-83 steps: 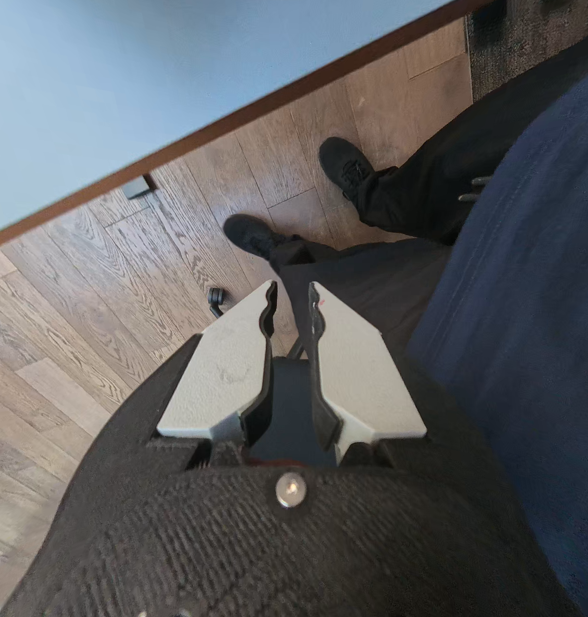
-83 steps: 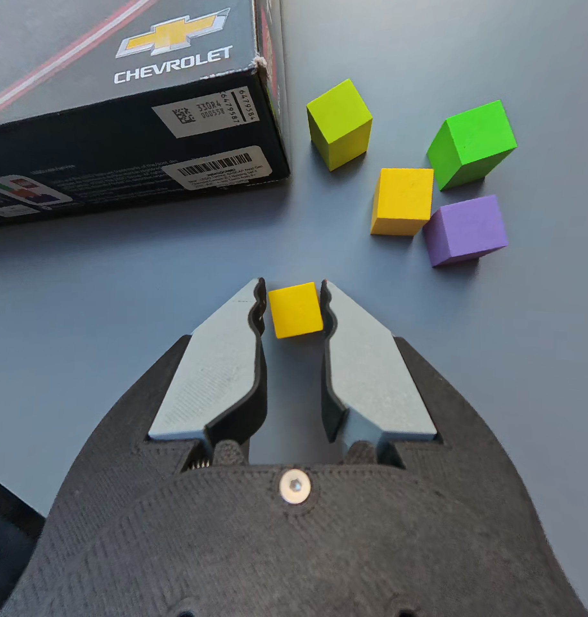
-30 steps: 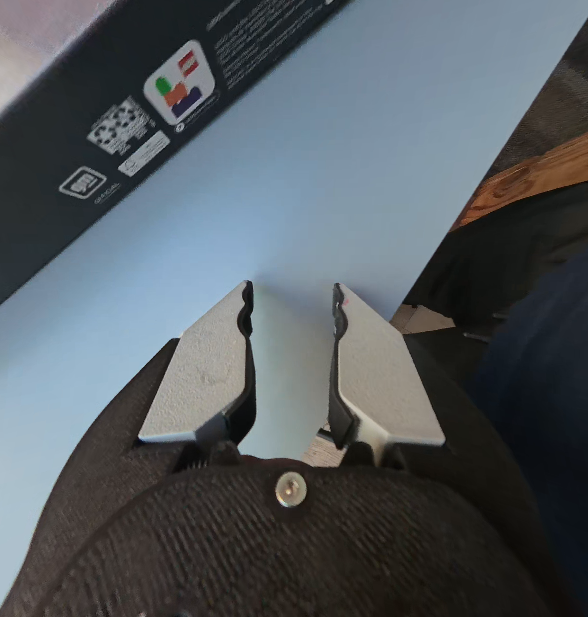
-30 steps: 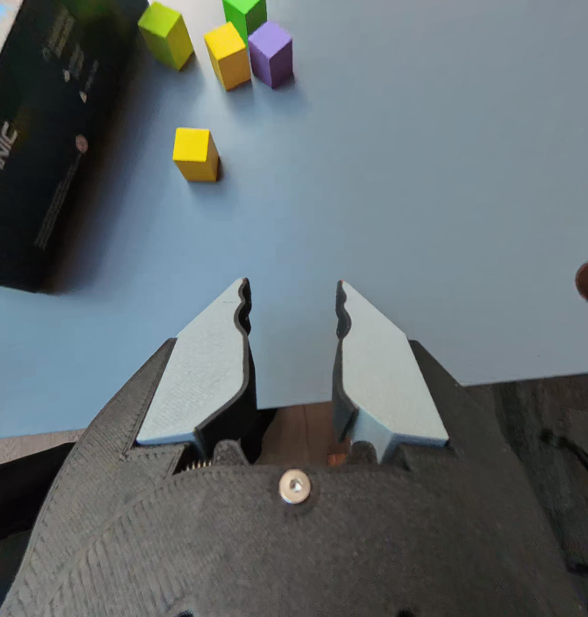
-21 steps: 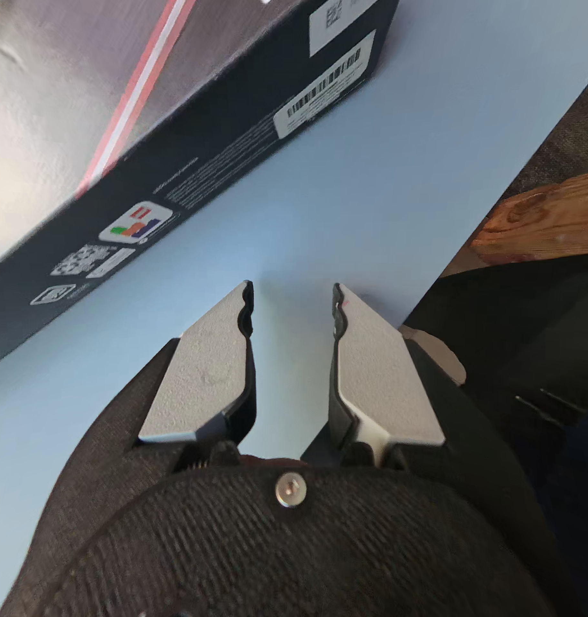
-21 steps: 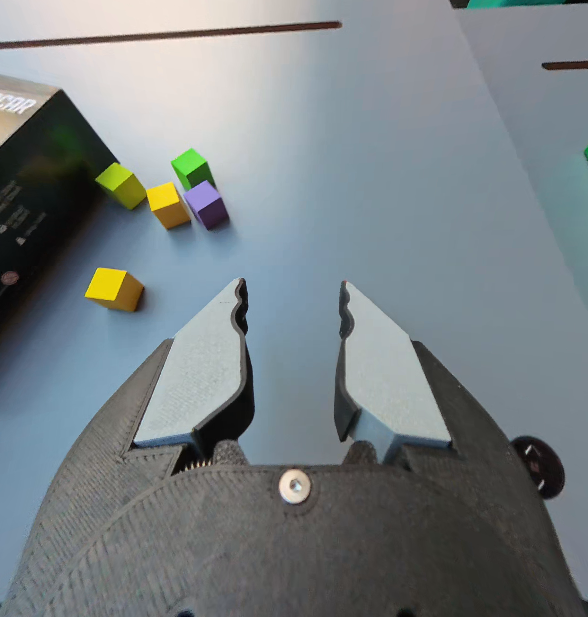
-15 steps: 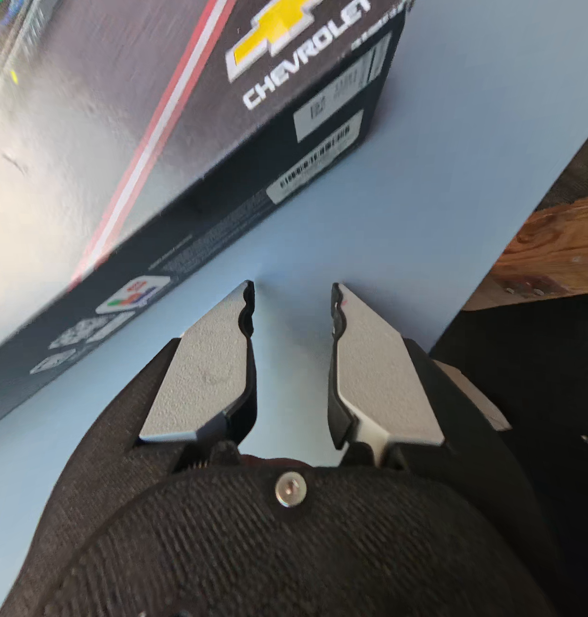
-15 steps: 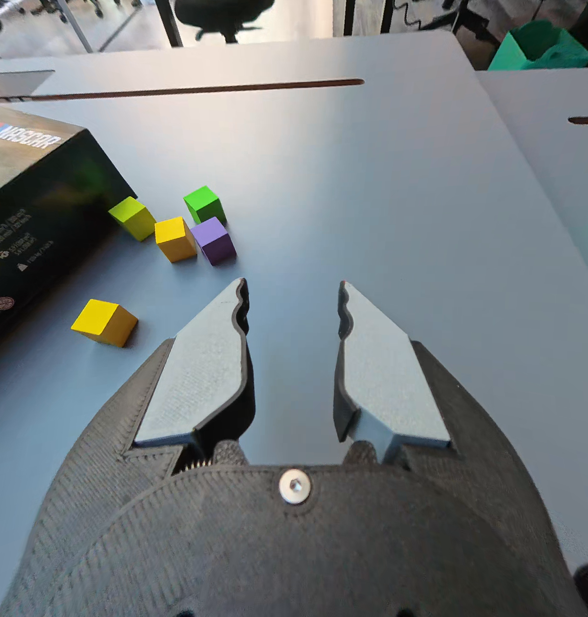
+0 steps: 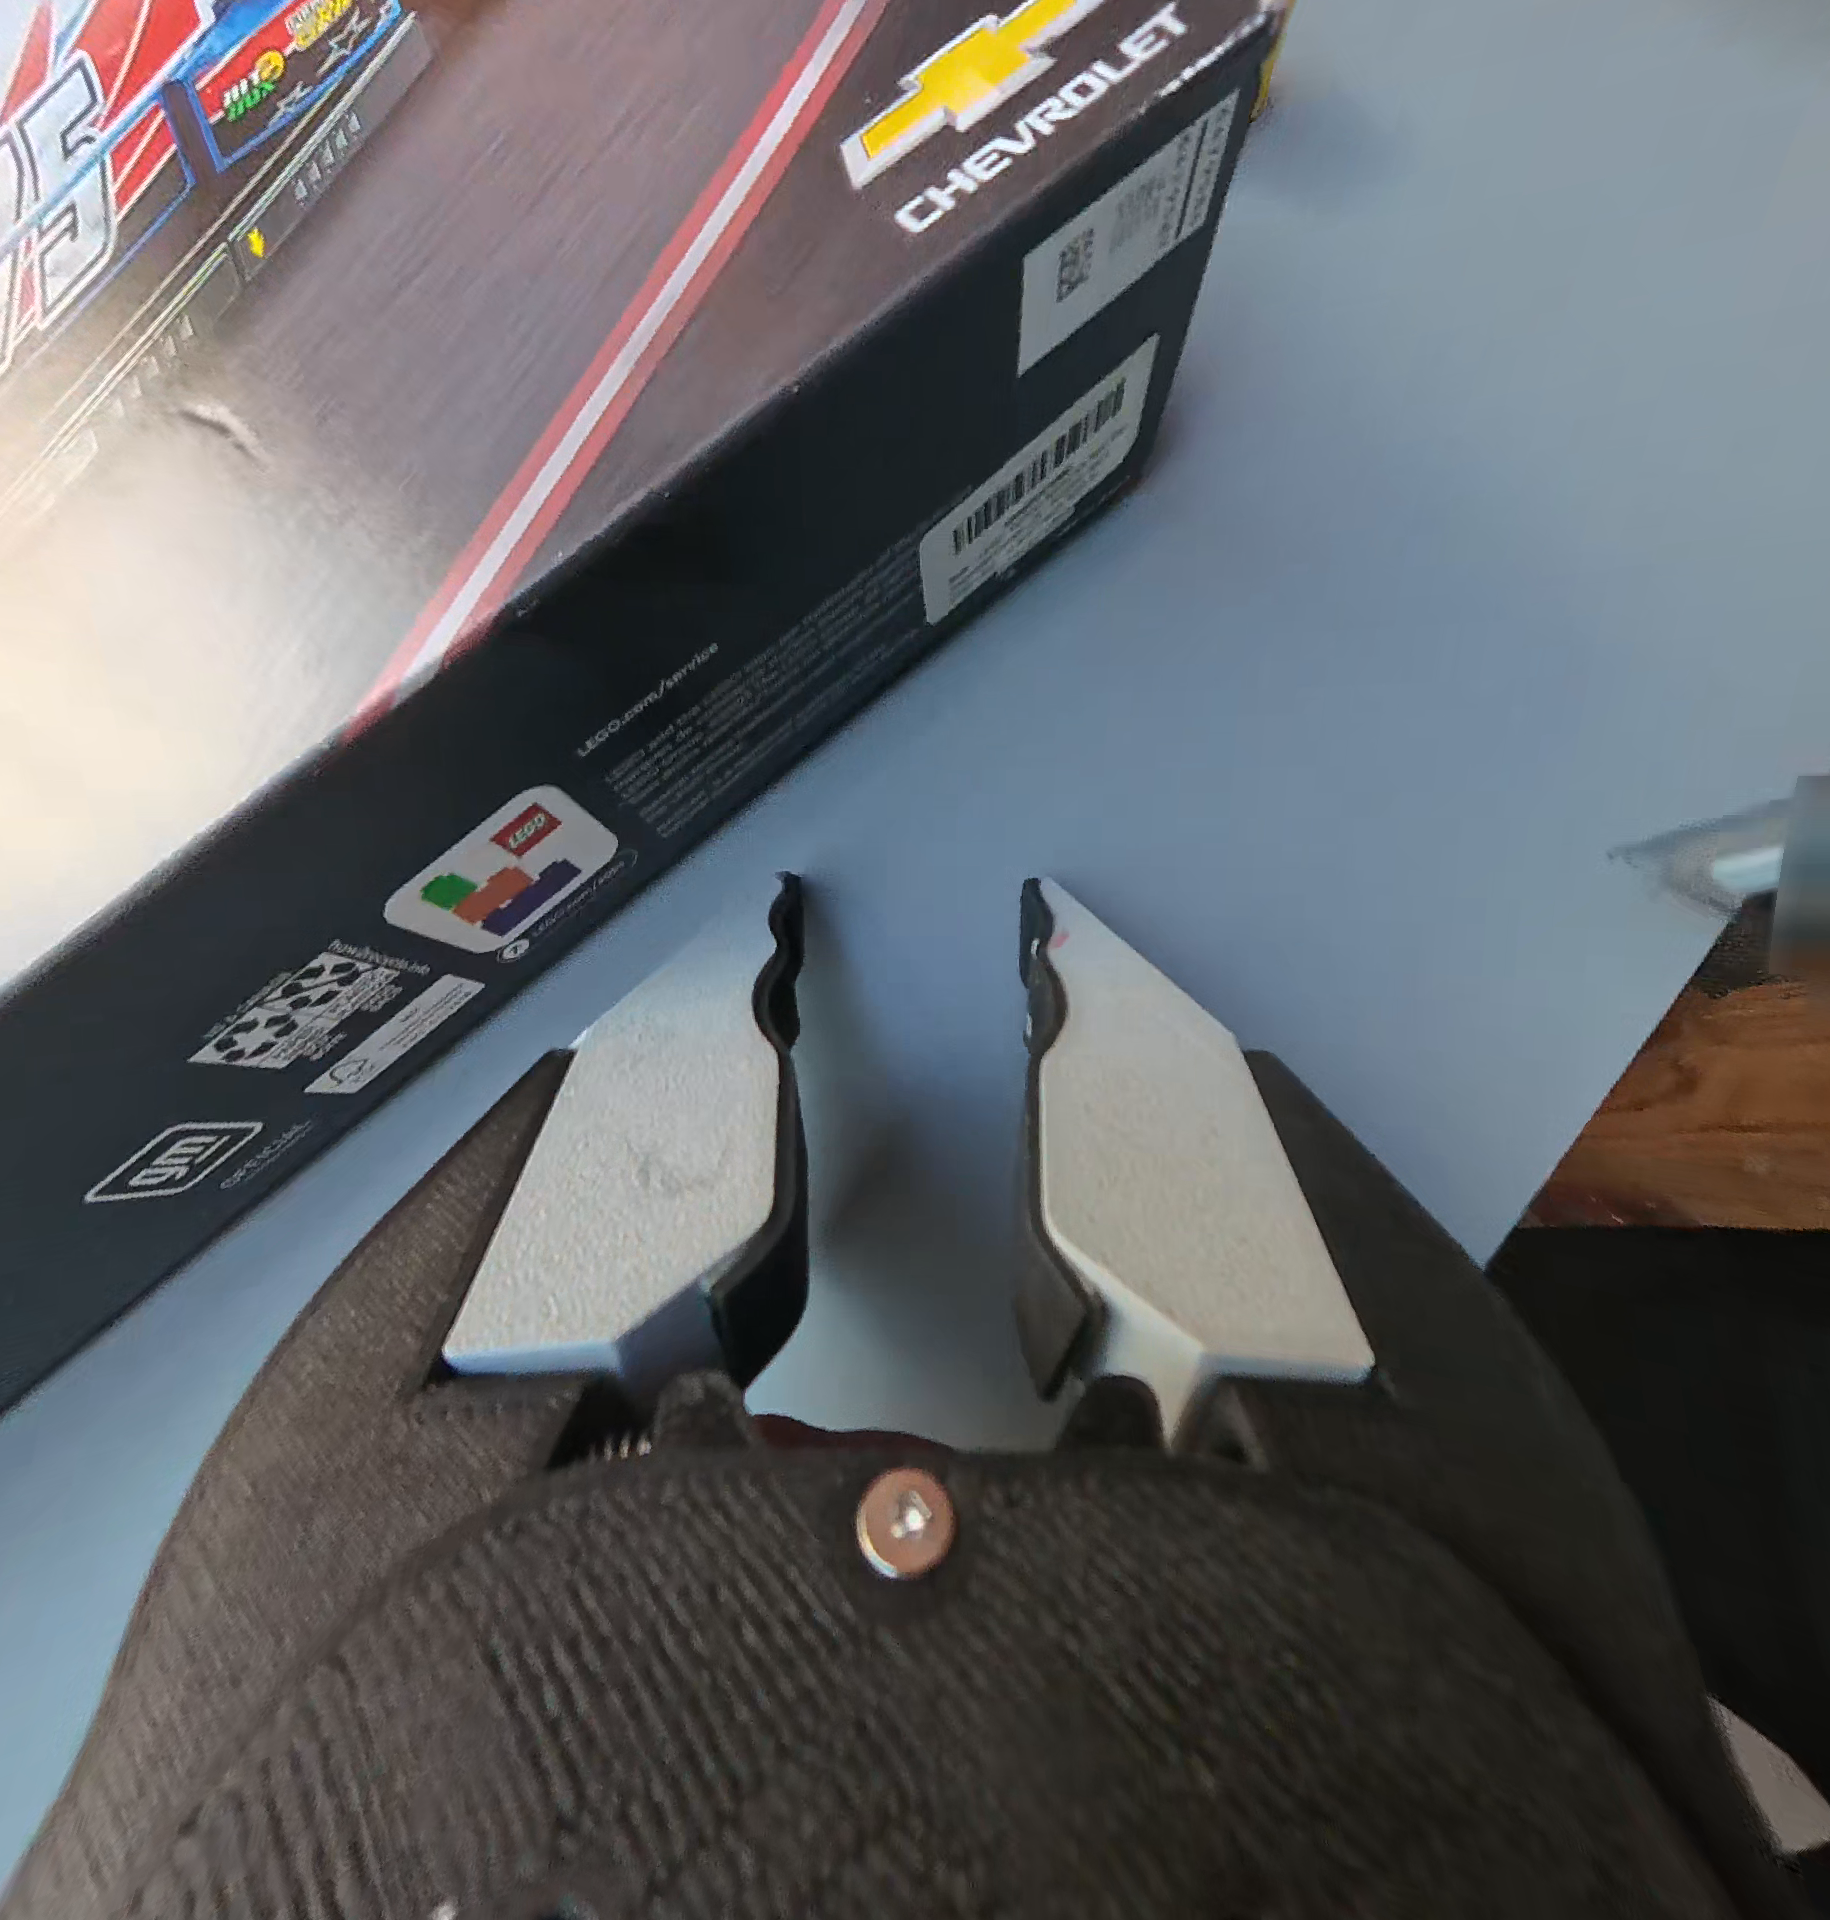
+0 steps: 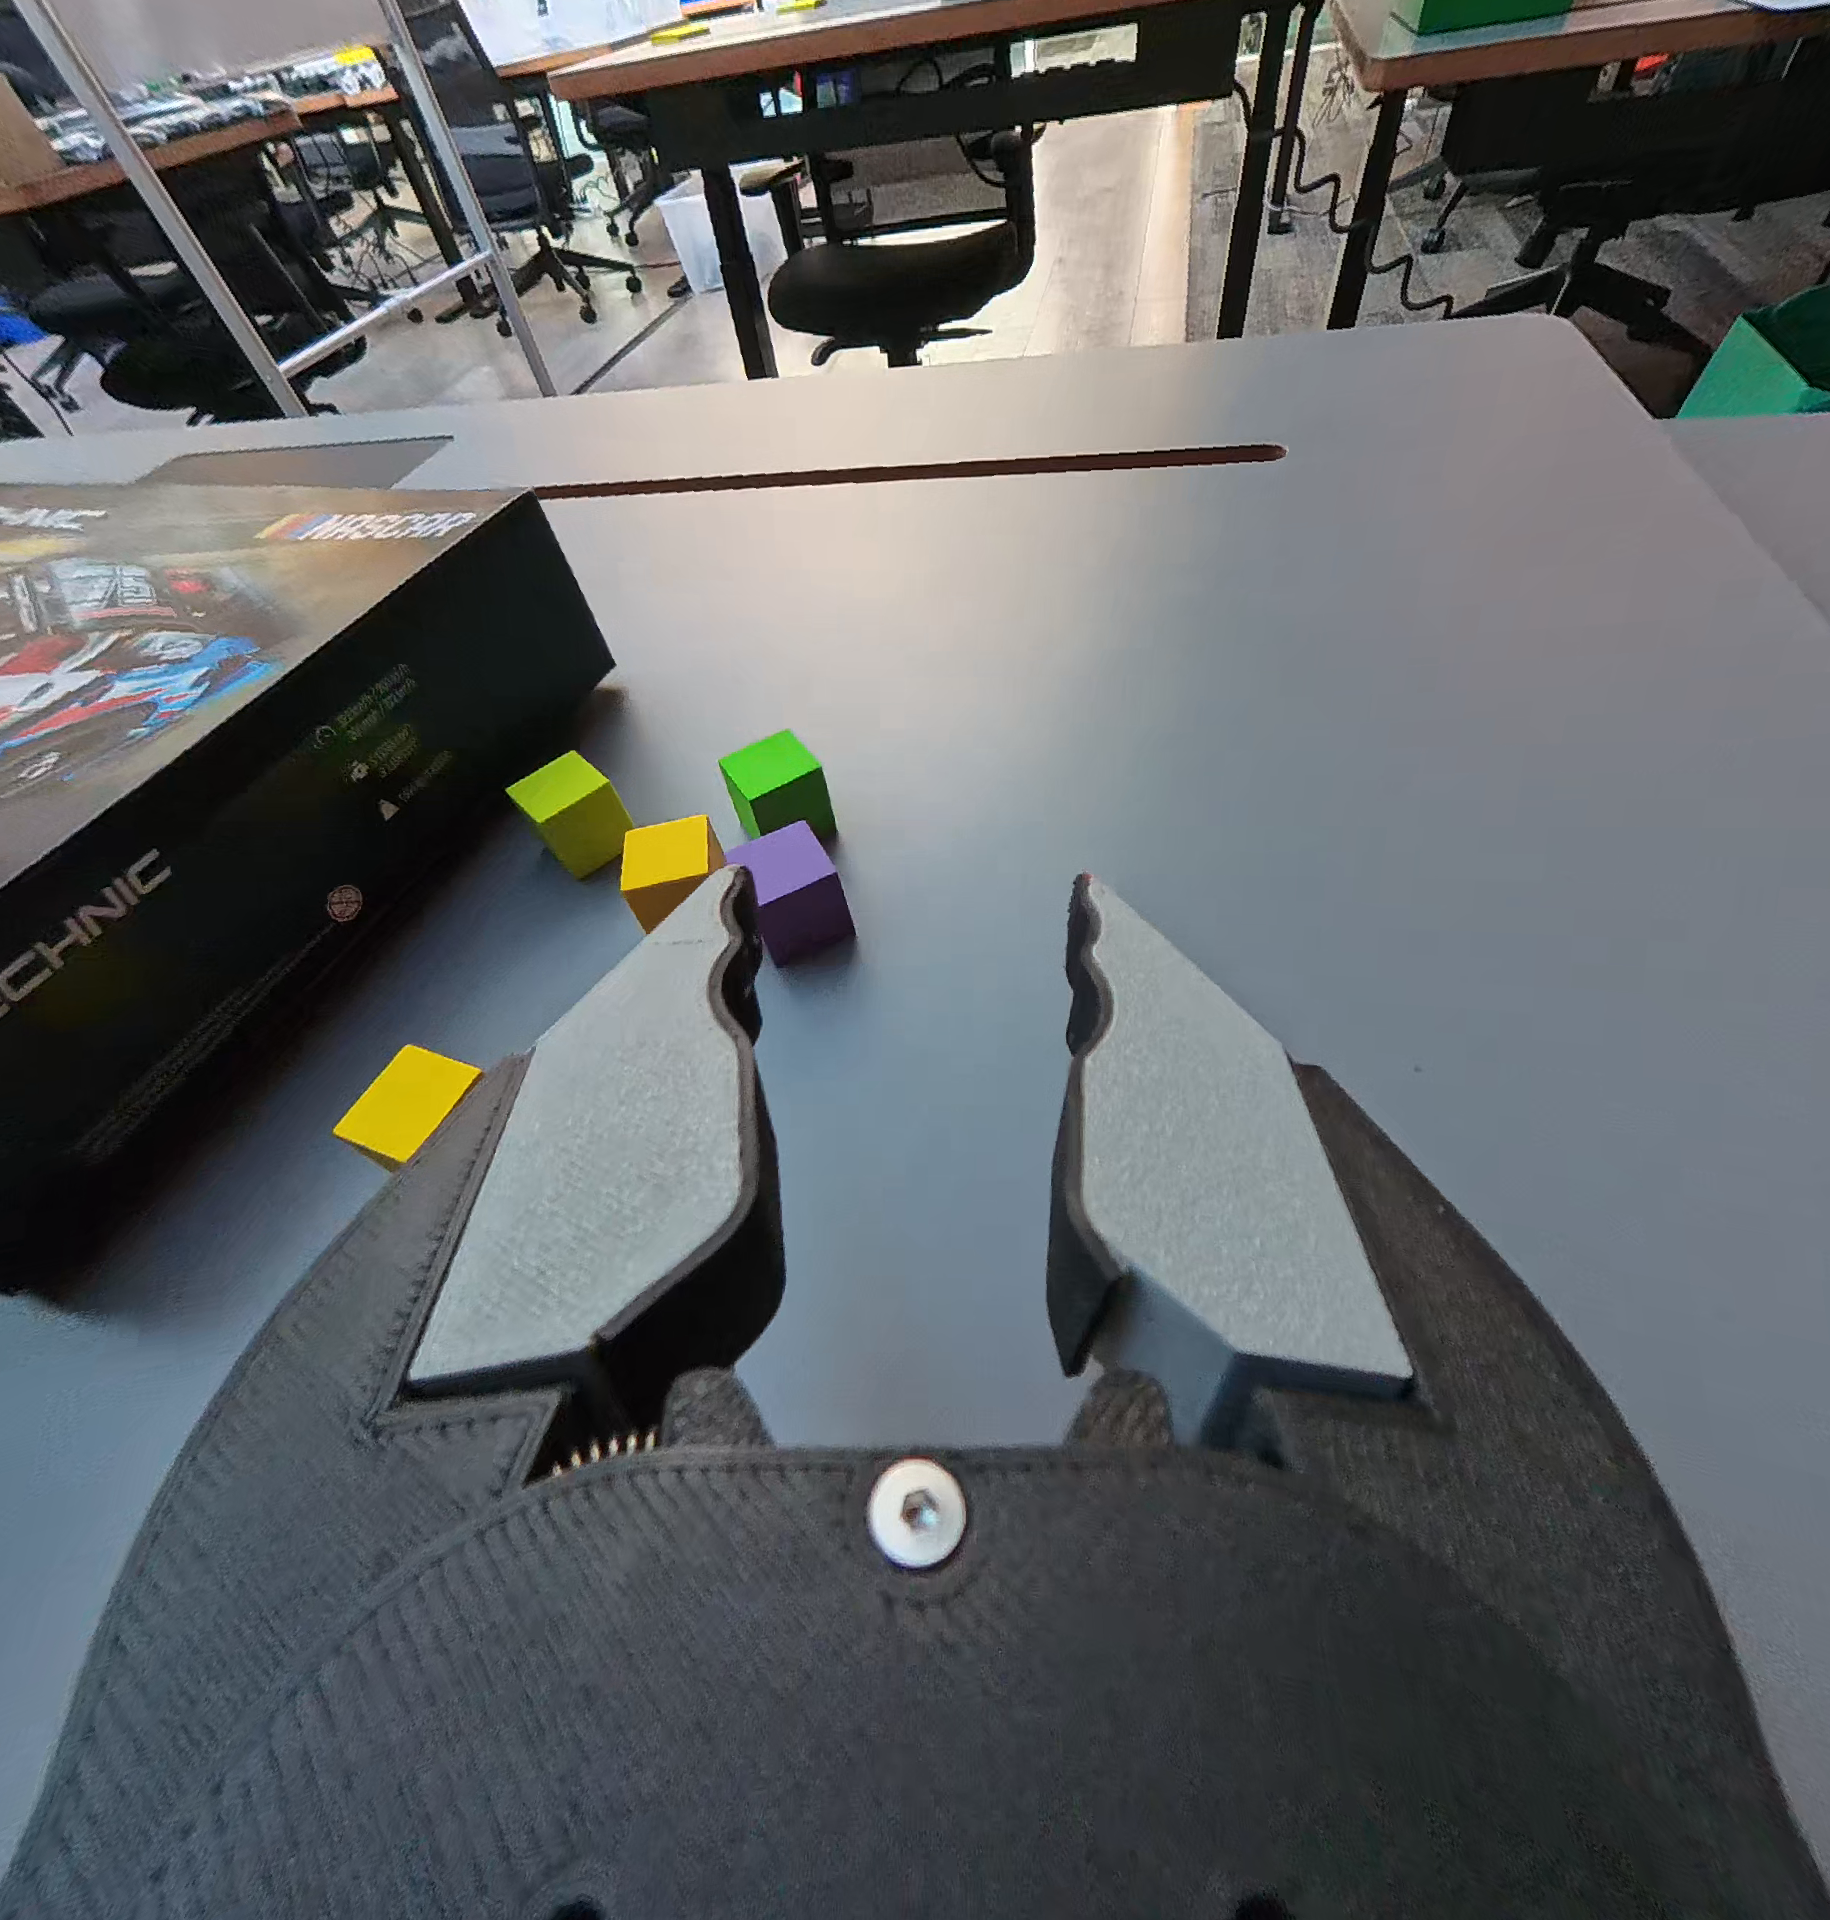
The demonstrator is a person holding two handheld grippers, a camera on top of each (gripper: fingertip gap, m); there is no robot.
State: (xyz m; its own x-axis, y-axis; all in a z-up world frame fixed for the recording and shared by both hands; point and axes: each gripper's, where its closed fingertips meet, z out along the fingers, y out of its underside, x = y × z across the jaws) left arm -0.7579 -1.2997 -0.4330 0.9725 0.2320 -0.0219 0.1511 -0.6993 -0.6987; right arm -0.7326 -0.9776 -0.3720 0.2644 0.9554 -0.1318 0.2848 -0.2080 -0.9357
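We hold the left tongs [image 9: 903,894] spread apart with nothing between them, low over the blue-grey worktop [image 9: 1410,520]; bare surface shows between the two pads; the nearest thing is the long side of a large dark printed box [image 9: 599,436], which lies flat on the worktop just beside the left fingertip, apart from it; at the right edge of that view a blurred grey object [image 9: 1815,862] sits by the worktop's rim, too smeared to identify.

We hold the right tongs [image 10: 916,894] spread wider, also empty, above the worktop [image 10: 1306,779]; only bare surface lies between the pads; the same box [image 10: 215,748] lies to the left; beside its corner sits a cluster of four cubes, lime [image 10: 570,810], yellow [image 10: 670,860], green [image 10: 778,781] and purple [image 10: 799,888]; the yellow and purple ones look to be touching or nearly so; the left fingertip overlaps the purple cube in the view, though whether it touches we cannot tell; a second yellow cube [image 10: 407,1101] lies apart, nearer us, close to the box's side and partly hidden by the tongs' body; office chairs and desks stand beyond the far edge.
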